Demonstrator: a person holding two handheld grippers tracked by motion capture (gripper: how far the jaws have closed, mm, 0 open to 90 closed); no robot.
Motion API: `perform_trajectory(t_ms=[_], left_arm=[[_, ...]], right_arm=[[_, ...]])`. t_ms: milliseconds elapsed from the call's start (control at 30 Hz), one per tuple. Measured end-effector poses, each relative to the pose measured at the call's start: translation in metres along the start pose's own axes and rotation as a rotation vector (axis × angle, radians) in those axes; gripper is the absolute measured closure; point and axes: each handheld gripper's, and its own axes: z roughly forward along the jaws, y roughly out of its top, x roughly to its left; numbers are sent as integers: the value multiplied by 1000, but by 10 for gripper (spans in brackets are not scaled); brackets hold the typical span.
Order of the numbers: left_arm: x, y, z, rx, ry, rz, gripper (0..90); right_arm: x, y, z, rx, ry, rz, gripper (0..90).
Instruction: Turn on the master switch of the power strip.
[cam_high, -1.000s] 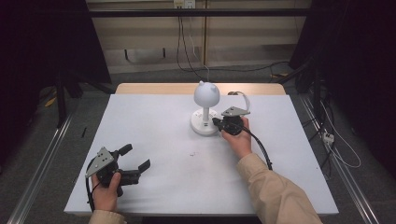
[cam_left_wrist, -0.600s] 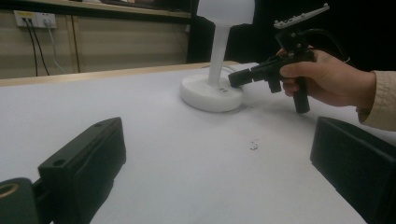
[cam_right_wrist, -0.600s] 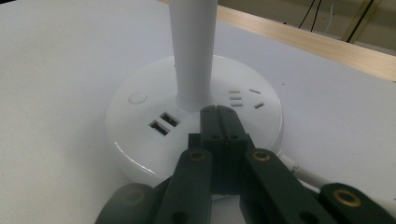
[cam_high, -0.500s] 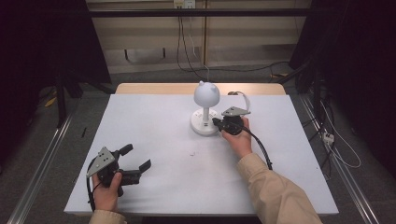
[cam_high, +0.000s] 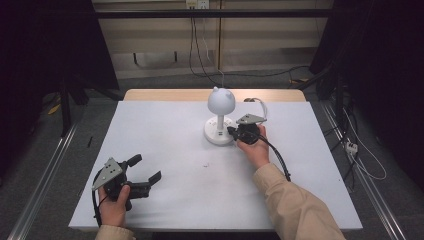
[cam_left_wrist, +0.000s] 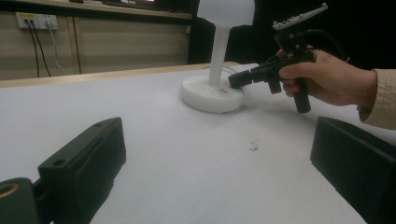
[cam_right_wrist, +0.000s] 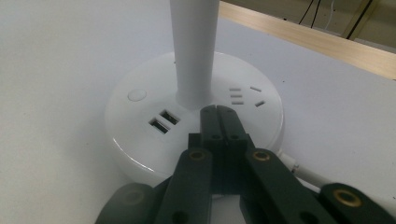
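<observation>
A white desk lamp (cam_high: 221, 102) with a round head stands on a round base (cam_high: 215, 136) at the middle back of the white table (cam_high: 165, 135). The base top carries a round button (cam_right_wrist: 136, 95), two USB ports (cam_right_wrist: 163, 120) and socket slots (cam_right_wrist: 245, 95). My right gripper (cam_high: 234, 132) is shut with nothing between its jaws. Its tips (cam_right_wrist: 217, 112) lie over the base (cam_right_wrist: 140, 140), just in front of the stem (cam_right_wrist: 194, 51); whether they touch it I cannot tell. My left gripper (cam_high: 146, 169) stands open near the front left corner, far from the lamp (cam_left_wrist: 210, 93).
A white cable (cam_high: 260, 106) loops behind the lamp toward the table's wooden back edge (cam_high: 165, 94). A small dark speck (cam_high: 205, 164) lies mid-table. The right gripper's black cable (cam_high: 277, 157) trails along the beige sleeve (cam_high: 295, 205). Dark curtains and floor cables surround the table.
</observation>
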Motion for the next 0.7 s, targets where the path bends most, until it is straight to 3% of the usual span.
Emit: perform_trajectory(t_ms=[200,300,500,700], left_arm=[[1,-1,-1,-1,1,-2,31],[1,-1,-1,-2,2,-4,32],[2,-1,-1,-2,3,-5,31],[1,0,0,-1,1,-6,32]], right_arm=[[2,3,-1,6,-24,-23,900],[0,3,-2,-9,-27,4,900],[2,4,-3,-8,-25,-5,900],[2,5,-6,-42,-15,28,900]])
